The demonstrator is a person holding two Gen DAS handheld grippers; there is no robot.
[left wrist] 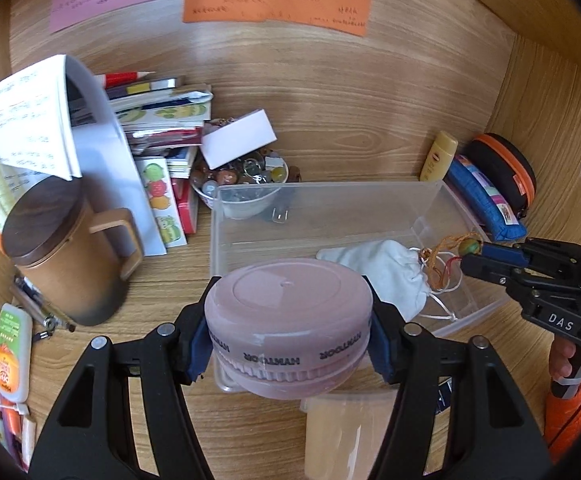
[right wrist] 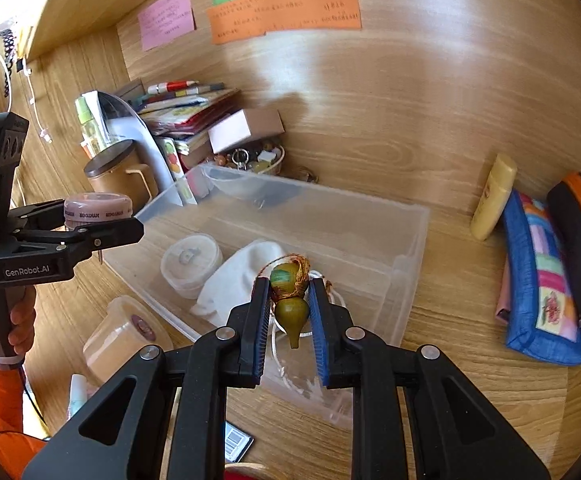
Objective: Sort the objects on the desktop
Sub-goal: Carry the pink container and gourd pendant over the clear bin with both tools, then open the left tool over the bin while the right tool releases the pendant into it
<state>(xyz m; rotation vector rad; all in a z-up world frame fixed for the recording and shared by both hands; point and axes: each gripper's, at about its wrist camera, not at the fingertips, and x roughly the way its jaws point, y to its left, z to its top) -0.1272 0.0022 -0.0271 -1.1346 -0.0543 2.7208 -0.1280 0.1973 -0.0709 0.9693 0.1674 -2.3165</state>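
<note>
Holding a white pouch and a round white tub, the clear bin sits on the tabletop.
Left gripper fingers clamp a mauve round case; right gripper fingers pinch a green gourd charm.

"GenRobot.AI" on left gripper; "DAS" on right gripper.

home study desk | wooden alcove | sticky notes | stacked books | mug

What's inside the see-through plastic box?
Inside the clear plastic box lie a white cloth pouch with a string and a round white lidded tub. What lies under the pouch is hidden. The right gripper holds a little gourd charm above it.
</note>
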